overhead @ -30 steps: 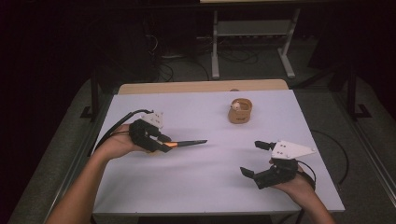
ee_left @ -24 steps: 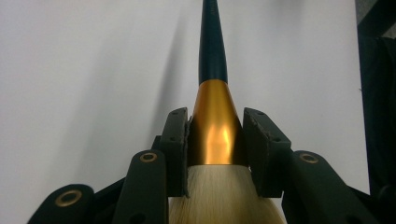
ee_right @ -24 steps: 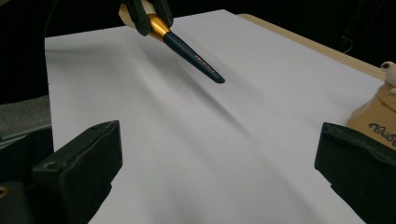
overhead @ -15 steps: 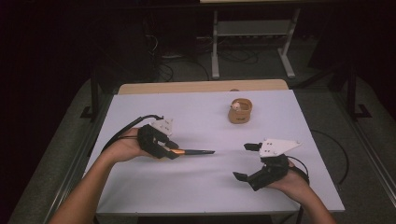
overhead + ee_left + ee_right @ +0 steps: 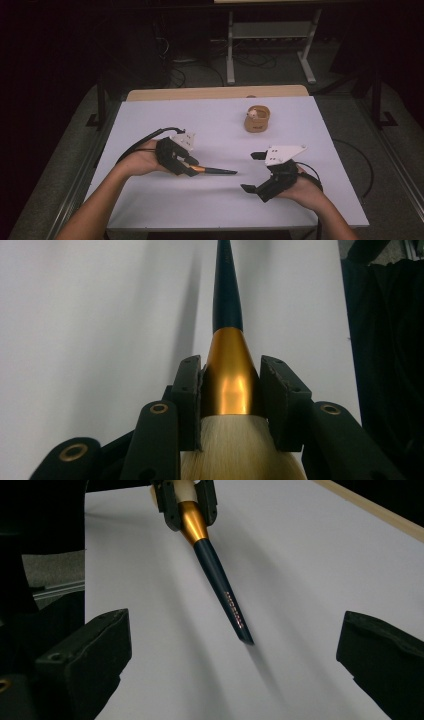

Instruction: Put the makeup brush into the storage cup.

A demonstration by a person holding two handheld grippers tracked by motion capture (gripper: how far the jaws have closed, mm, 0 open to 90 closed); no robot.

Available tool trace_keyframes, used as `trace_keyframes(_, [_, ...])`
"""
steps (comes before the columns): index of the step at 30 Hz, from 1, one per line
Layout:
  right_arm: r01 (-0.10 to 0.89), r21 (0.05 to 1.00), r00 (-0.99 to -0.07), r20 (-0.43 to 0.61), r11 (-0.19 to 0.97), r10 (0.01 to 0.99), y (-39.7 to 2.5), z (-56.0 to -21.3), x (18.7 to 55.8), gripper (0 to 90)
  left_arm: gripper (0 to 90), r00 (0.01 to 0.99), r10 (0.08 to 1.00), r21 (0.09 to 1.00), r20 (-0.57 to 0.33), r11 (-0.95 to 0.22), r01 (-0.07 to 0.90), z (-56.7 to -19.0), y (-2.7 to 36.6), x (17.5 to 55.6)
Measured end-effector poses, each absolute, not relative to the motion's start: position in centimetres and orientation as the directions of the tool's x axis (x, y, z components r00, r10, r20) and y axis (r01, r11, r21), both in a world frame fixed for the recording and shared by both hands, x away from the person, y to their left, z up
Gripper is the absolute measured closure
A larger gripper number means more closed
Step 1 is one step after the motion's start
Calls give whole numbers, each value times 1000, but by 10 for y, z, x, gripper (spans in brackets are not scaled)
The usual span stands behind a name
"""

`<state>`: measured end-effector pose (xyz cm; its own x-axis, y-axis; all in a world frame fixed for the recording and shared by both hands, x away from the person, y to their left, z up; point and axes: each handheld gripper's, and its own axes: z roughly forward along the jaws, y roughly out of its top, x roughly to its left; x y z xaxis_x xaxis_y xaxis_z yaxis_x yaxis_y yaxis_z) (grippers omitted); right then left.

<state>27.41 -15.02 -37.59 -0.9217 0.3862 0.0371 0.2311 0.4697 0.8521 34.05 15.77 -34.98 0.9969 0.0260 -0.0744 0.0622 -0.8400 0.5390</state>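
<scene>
A brush (image 5: 212, 170) with pale bristles, a gold ferrule (image 5: 231, 374) and a dark blue handle (image 5: 222, 594) is held level above the white table, its handle tip pointing right. My left gripper (image 5: 187, 167) is shut on the ferrule, with the bristles (image 5: 242, 449) toward the hand. My right gripper (image 5: 255, 172) stands open at the front right, and the handle tip points at the gap between its jaws. In the right gripper view the far-off left gripper (image 5: 186, 500) pinches the ferrule.
A small tan wooden holder (image 5: 257, 120) with something pale in it stands at the back right of the white table (image 5: 210, 125). A metal stand (image 5: 270, 45) and cables lie on the floor beyond the table.
My left gripper has carried the brush to the right, toward the table's middle. My right gripper has moved left, toward the handle tip, and stays open.
</scene>
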Motion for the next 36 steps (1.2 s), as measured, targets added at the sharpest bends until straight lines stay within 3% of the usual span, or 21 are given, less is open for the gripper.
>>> trace_keyframes(21, [190, 778, -963, 28, 599, 268, -112, -381, 286, 156, 626, 995, -75, 550, -65, -835, -27, -348, 126, 328])
trace_keyframes(36, [128, 716, -986, 16, 686, 167, -87, -387, 292, 387, 626, 991, -103, 548, -80, -835, -43, -349, 119, 325])
